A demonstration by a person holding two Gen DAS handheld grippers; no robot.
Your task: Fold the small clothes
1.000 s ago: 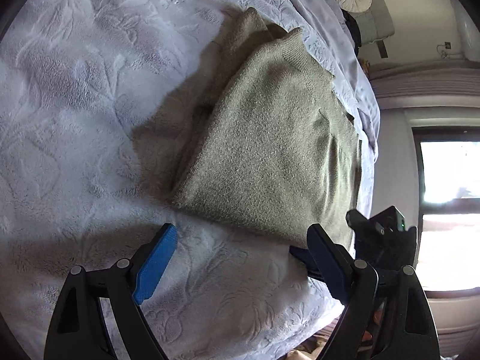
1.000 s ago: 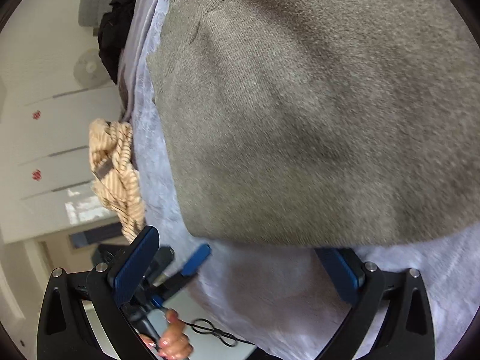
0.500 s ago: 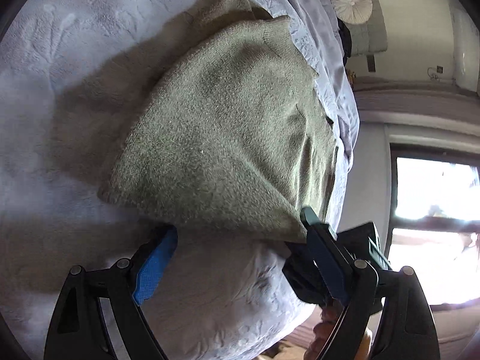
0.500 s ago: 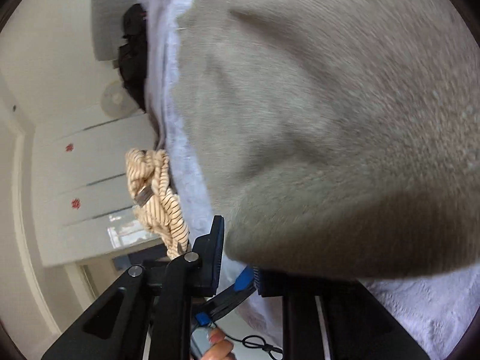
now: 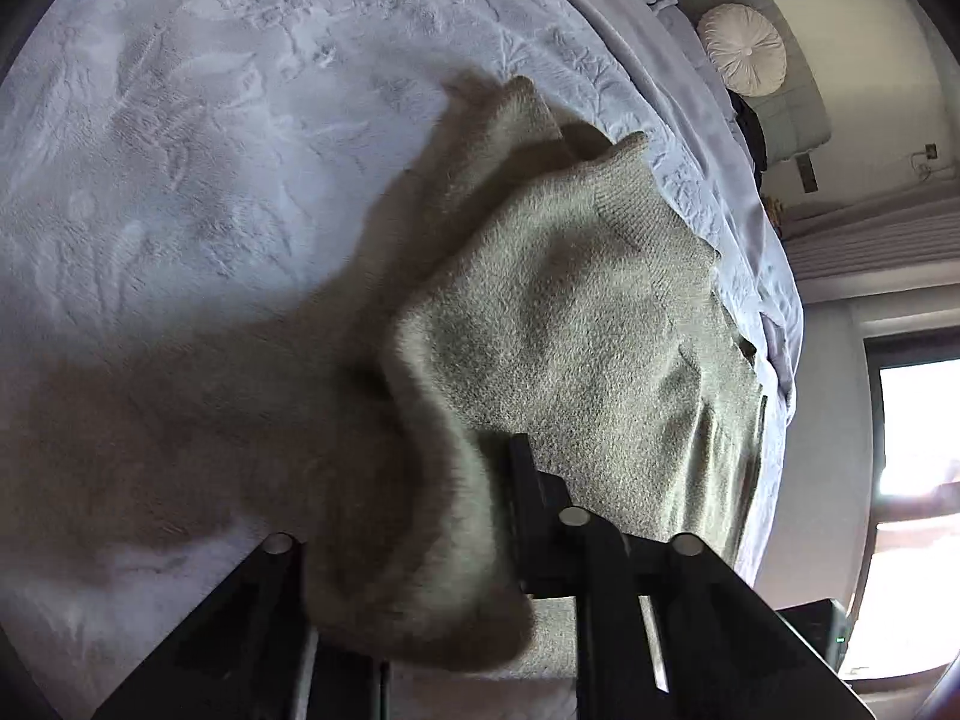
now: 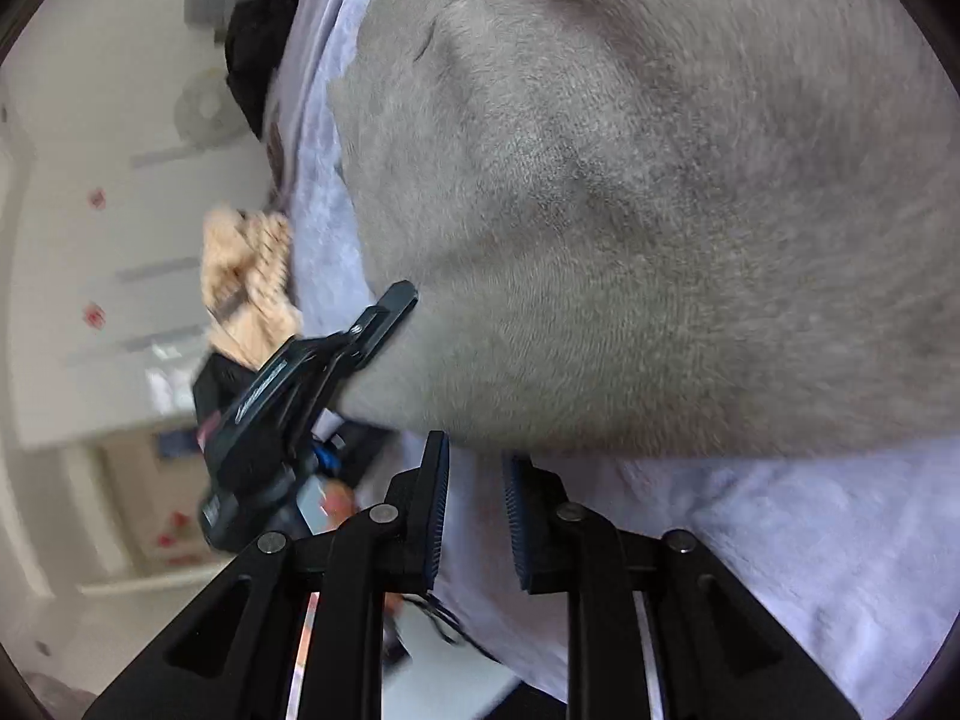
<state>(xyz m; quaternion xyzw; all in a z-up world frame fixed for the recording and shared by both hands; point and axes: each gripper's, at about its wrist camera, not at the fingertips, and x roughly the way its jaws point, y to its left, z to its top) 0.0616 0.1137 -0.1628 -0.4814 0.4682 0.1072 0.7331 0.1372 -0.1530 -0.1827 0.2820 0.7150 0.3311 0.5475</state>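
Note:
A grey-green knitted sweater [image 5: 588,324] lies folded on a white textured bedspread [image 5: 180,150]. My left gripper [image 5: 456,516] is shut on the sweater's near edge, and the cloth bunches up over its fingers. In the right wrist view the sweater [image 6: 630,192] fills most of the frame. My right gripper [image 6: 474,480] has its jaws nearly closed at the sweater's near edge, with a narrow gap between the pads; no cloth shows between them. The left gripper [image 6: 384,312] also shows there, clamped on the sweater's corner.
The bed edge runs along the right in the left wrist view, with a round white cushion [image 5: 744,48] and a bright window [image 5: 912,480] beyond. A beige striped garment [image 6: 246,282] and a dark garment [image 6: 264,18] lie at the bed's far side.
Both grippers went from wide open to closed at the sweater's near edge. The left one took hold of the edge and lifted it, so the cloth now bunches over it.

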